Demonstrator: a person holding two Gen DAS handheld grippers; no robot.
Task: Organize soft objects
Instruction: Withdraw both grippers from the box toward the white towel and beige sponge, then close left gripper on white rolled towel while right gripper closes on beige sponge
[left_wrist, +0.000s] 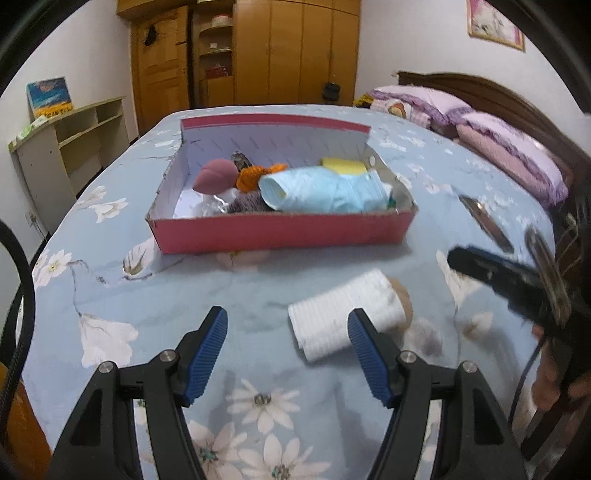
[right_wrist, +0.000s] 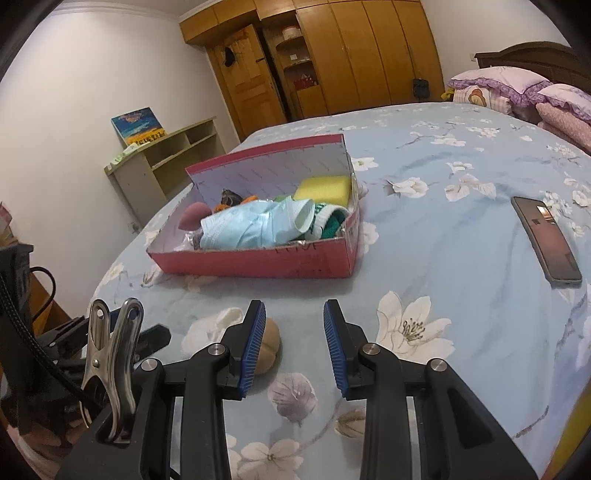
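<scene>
Left tongs (left_wrist: 286, 326): jaws wide apart, empty. Right tongs (right_wrist: 294, 326): jaws partly apart, empty. Both hover over the bed (left_wrist: 184, 288). A white rolled cloth (left_wrist: 340, 314) lies just ahead of the left tongs, its near end behind the right-hand jaw; a tan sponge (right_wrist: 267, 345) touches its far end. Beyond stands the red box (left_wrist: 280, 229), already holding soft items. Step in hand, by judgement: approach to pick-up. Next move: centre the jaws around the cloth, close, carry to the box.
</scene>
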